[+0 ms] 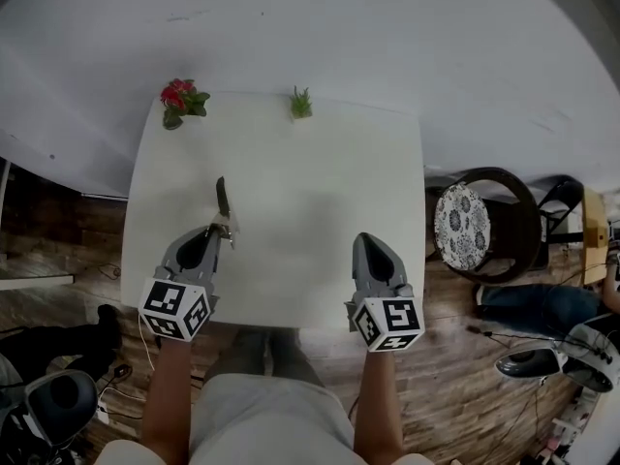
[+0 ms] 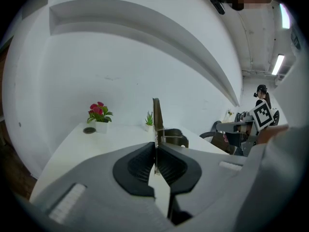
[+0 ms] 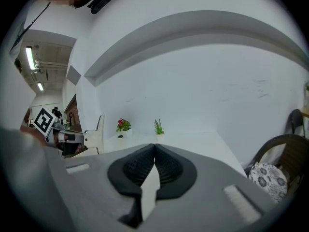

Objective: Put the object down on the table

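My left gripper is shut on a thin knife-like tool with a dark blade and a pale handle. The blade points away from me over the white table. In the left gripper view the tool stands edge-on, pinched between the dark pads of that gripper. I cannot tell whether it touches the tabletop. My right gripper hovers over the table's near right part, shut with nothing in it. In the right gripper view that gripper has its pads pressed together, and the tool shows at the far left.
A red-flowered pot and a small green plant stand at the table's far edge. A dark chair with a patterned cushion sits right of the table. A person's legs and cables lie on the wooden floor at right.
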The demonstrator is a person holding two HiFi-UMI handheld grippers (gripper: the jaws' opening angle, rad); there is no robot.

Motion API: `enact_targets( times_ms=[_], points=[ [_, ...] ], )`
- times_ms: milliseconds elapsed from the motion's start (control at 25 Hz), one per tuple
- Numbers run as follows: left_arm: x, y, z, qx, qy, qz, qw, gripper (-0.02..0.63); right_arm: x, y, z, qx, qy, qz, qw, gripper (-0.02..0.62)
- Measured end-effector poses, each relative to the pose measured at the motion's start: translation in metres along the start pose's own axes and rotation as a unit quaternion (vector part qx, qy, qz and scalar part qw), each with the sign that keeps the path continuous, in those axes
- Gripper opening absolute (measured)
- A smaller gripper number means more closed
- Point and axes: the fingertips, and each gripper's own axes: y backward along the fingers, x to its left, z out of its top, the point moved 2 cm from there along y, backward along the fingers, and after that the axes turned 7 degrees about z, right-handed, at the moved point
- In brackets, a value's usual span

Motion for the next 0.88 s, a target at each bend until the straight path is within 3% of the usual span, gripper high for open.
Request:
enact_targets(
  times_ms=[160, 280, 440, 640, 760, 880],
  points=[
    [0.004, -0.010, -0.022, 0.031, -0.027, 0.007, 0.9991, 0.011, 0.000, -0.010, -0.011, 0.009, -0.008, 0.004, 1.000, 0.003],
    [0.003, -0.017, -0.037, 0.056, -0.085, 0.011, 0.9948, 0.011, 0.000, -0.017, -0.020, 0.017, -0.013, 0.008, 1.000, 0.003],
    [-0.002, -0.026, -0.047, 0.073, -0.182, 0.014, 0.9805, 0.011, -0.003, -0.023, -0.026, 0.022, -0.016, 0.011, 1.000, 0.003],
    [-0.011, -0.034, -0.047, 0.081, -0.248, 0.009, 0.9653, 0.011, -0.006, -0.028, -0.023, 0.020, -0.016, 0.010, 1.000, 0.003],
    [-0.021, -0.039, -0.051, 0.085, -0.321, 0.001, 0.9434, 0.011, -0.007, -0.031, -0.021, 0.020, -0.016, 0.010, 1.000, 0.003],
    [-0.033, -0.044, -0.061, 0.092, -0.423, -0.011, 0.9014, 0.012, -0.011, -0.032, -0.021, 0.022, -0.017, 0.007, 1.000, 0.003]
  ],
)
